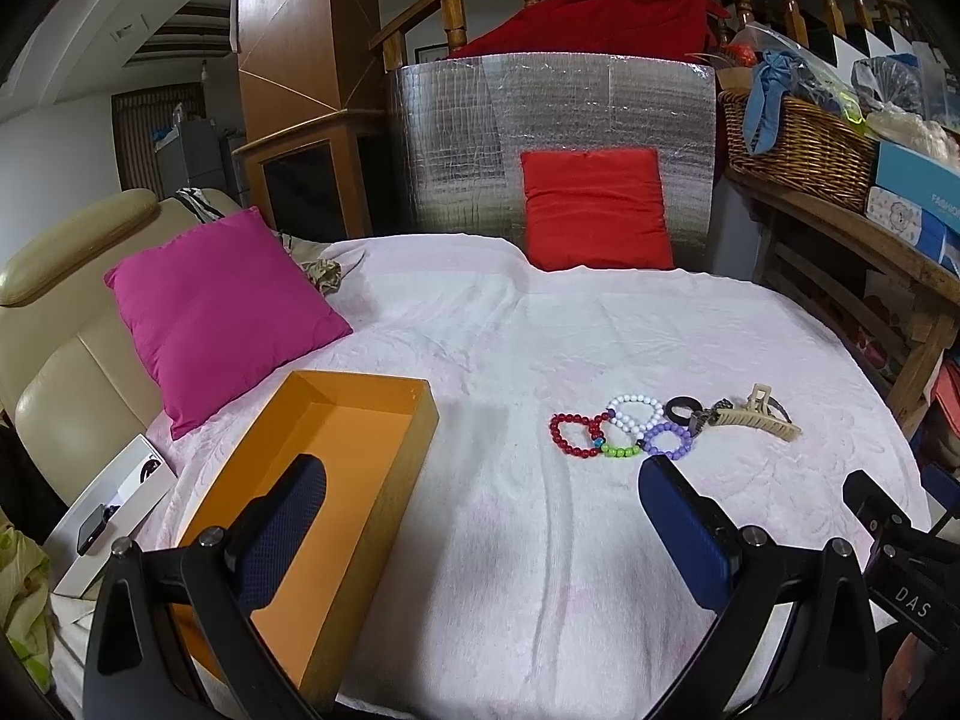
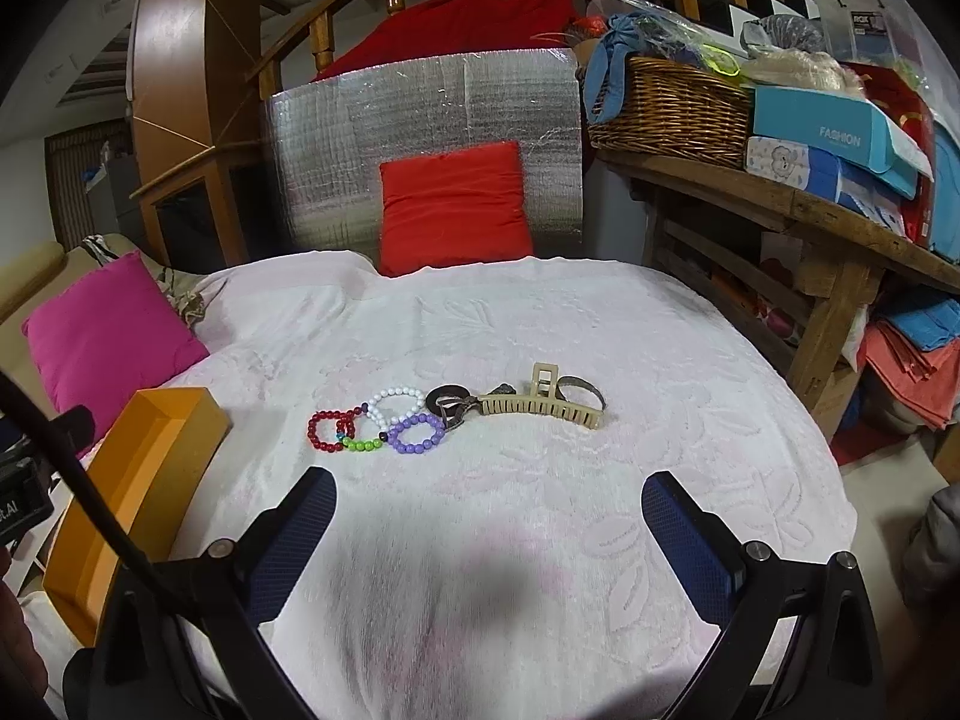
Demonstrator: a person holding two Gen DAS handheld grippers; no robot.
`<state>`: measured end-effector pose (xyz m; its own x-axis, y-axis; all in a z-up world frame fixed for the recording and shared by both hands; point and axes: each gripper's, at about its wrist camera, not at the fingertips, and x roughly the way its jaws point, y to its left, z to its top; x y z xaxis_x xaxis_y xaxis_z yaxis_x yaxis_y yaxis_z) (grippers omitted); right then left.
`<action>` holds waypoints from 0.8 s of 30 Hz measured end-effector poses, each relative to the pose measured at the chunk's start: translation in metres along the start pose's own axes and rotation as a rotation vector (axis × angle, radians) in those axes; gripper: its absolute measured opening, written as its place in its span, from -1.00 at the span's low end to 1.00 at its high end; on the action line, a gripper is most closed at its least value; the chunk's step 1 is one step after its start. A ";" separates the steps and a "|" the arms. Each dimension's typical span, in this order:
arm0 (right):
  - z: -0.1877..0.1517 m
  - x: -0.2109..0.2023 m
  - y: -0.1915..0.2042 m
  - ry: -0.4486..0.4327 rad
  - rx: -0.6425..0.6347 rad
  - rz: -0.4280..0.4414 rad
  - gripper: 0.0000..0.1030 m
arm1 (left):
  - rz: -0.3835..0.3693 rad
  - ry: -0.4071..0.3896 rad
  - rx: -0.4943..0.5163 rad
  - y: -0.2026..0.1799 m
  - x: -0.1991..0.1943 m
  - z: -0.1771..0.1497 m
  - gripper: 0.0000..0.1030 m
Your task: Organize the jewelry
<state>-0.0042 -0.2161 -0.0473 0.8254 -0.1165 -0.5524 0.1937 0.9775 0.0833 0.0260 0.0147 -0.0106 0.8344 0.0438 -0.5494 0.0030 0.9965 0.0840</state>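
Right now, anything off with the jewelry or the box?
Nothing damaged or spilled. The bead bracelets lie bunched and overlapping, with a black ring and a hair claw crowded beside them on the white cover. The orange box sits empty, upright.

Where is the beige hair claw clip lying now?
The beige hair claw clip lies on the pink bedspread, at the right end of the jewelry row in both views, beside the black ring and beyond the purple bead bracelet.
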 end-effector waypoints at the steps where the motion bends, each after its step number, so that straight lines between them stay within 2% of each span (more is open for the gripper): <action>1: 0.001 0.002 -0.001 0.000 0.001 0.000 1.00 | 0.001 0.001 0.002 -0.001 0.002 0.001 1.00; 20: 0.019 0.047 -0.036 0.025 0.077 0.001 1.00 | 0.019 0.051 0.044 -0.024 0.036 0.009 1.00; 24: 0.018 0.052 -0.039 0.024 0.074 -0.002 1.00 | -0.006 0.077 0.043 -0.028 0.049 0.009 1.00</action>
<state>0.0406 -0.2636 -0.0641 0.8123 -0.1129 -0.5722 0.2342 0.9617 0.1427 0.0714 -0.0120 -0.0325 0.7896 0.0444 -0.6120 0.0332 0.9928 0.1148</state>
